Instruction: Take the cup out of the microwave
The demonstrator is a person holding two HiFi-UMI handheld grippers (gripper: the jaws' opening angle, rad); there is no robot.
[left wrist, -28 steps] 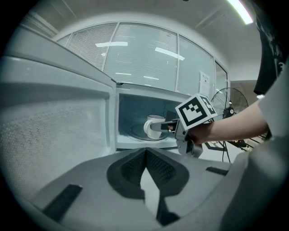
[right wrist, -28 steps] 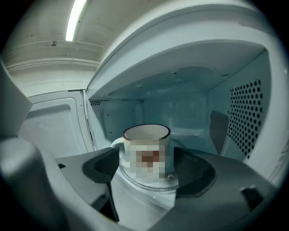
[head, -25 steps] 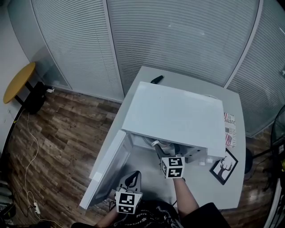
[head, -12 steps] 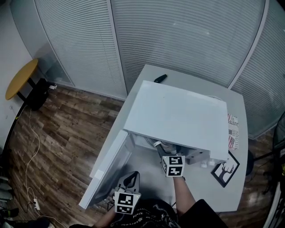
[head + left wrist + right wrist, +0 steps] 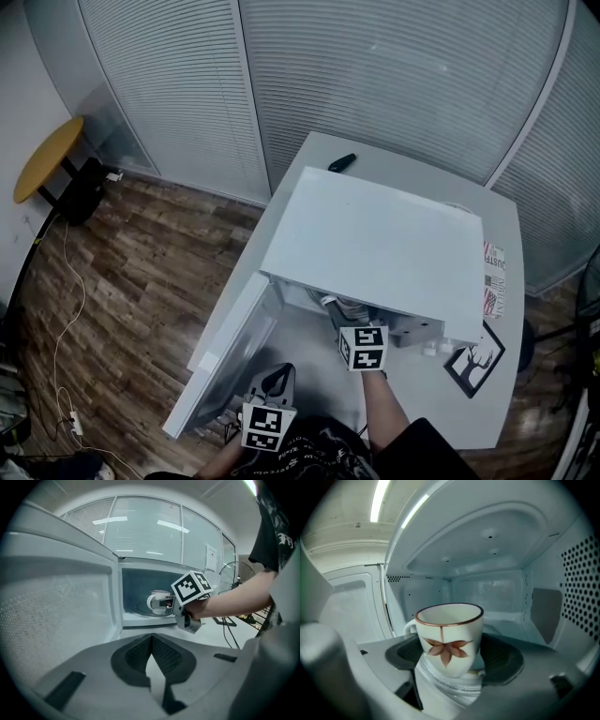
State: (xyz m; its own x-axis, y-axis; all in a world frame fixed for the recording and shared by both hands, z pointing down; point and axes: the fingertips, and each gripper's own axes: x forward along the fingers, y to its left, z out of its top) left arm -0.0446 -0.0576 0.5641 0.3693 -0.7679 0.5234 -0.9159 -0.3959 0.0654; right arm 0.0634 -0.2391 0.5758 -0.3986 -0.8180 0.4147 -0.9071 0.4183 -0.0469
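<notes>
A white microwave [image 5: 375, 244] stands on a white table [image 5: 412, 169] with its door [image 5: 230, 347] swung open to the left. Inside, a cream cup [image 5: 449, 637] with a brown rim and a brown leaf print sits upright on the turntable. Its handle points left. My right gripper [image 5: 451, 660] reaches into the cavity and is shut on the cup, one pad against each side. The left gripper view also shows the cup [image 5: 157, 601] with the right gripper [image 5: 165, 603] at it. My left gripper [image 5: 277, 380] hangs low outside, by the door, shut and empty.
A dark slim object [image 5: 340, 161] lies at the table's far edge. A deer picture frame [image 5: 473, 361] and a printed booklet [image 5: 494, 277] lie right of the microwave. A yellow round table [image 5: 47, 157] stands on the wood floor at far left. A fan [image 5: 236, 576] stands behind.
Nothing has visibly changed with the grippers or the cup. Only the head camera's framing has shifted slightly.
</notes>
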